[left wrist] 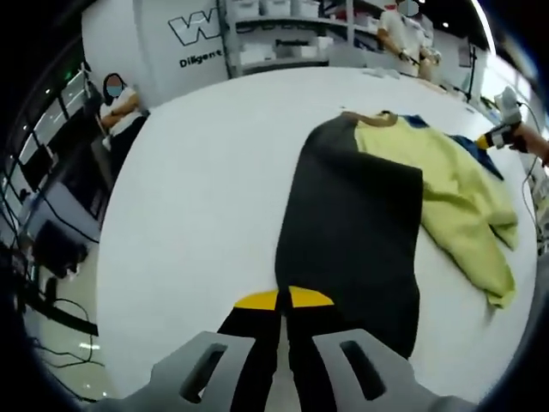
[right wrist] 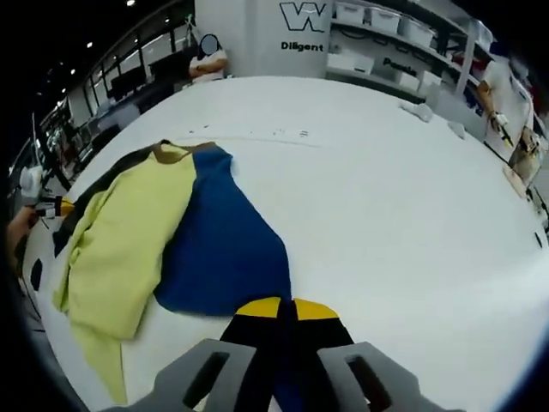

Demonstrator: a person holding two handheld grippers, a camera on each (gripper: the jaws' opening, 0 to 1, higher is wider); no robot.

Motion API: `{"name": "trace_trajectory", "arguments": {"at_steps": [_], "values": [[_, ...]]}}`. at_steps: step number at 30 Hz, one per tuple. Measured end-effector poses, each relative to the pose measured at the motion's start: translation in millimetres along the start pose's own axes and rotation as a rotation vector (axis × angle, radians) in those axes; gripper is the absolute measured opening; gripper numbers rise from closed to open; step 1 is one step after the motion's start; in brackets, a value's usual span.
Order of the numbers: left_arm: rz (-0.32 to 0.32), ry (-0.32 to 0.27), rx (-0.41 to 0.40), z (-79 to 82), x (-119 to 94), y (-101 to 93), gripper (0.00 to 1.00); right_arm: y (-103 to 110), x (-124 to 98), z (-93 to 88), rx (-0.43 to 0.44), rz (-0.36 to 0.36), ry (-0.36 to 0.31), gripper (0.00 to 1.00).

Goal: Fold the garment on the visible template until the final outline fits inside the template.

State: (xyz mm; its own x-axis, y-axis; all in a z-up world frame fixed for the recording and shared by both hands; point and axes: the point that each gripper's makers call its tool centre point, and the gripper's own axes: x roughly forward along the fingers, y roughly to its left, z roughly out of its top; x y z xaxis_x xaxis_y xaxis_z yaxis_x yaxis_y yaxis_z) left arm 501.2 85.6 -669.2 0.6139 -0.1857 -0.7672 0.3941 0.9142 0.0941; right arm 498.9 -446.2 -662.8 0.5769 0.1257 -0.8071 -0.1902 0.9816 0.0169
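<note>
The garment point(left wrist: 377, 206) lies spread on the white bench point(left wrist: 197, 215), a colour-block top with a dark panel, a pale yellow-green middle and a blue panel point(right wrist: 225, 249), its tan collar end turned toward the white wall panel point(right wrist: 300, 34) beyond the bench. In the left gripper view the left gripper point(left wrist: 284, 311) sits at the hem of the dark panel, farthest from the collar, its yellow-tipped jaws drawn together with the dark cloth pinched between them. In the right gripper view the right gripper point(right wrist: 285, 313) is at the hem of the blue panel, jaws likewise closed with blue fabric caught in the narrow slit between them. The yellow-green part is rumpled and folded over between the dark and blue panels, one sleeve trailing off past the hem. The wall panel carries a large outlined "W" logo and, beneath it, the word "Diligent". Beside that panel stand shelves point(right wrist: 386, 43) with white bins; a label on the shelf edge is too blurred to read. A seated person point(left wrist: 120, 107) is near the bench's far edge.
</note>
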Motion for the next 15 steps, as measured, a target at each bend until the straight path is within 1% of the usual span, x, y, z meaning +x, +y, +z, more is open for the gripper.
{"name": "trace_trajectory", "arguments": {"at_steps": [2, 6, 11, 15], "values": [[0.014, 0.006, -0.002, 0.8, 2, 7.3, 0.02, -7, 1, 3.6, 0.021, -0.011, -0.005, 0.00], [0.042, 0.028, 0.003, 0.5, 3, 17.8, 0.02, -22, 1, 7.7, 0.013, -0.050, 0.007, 0.00], [0.079, 0.049, 0.017, 3.1, 6, 31.1, 0.02, -36, 0, 12.6, 0.001, -0.080, 0.013, 0.00], [0.099, 0.066, 0.081, 7.3, 10, 37.5, 0.02, -43, 2, 15.2, -0.011, -0.095, 0.014, 0.00]]}}
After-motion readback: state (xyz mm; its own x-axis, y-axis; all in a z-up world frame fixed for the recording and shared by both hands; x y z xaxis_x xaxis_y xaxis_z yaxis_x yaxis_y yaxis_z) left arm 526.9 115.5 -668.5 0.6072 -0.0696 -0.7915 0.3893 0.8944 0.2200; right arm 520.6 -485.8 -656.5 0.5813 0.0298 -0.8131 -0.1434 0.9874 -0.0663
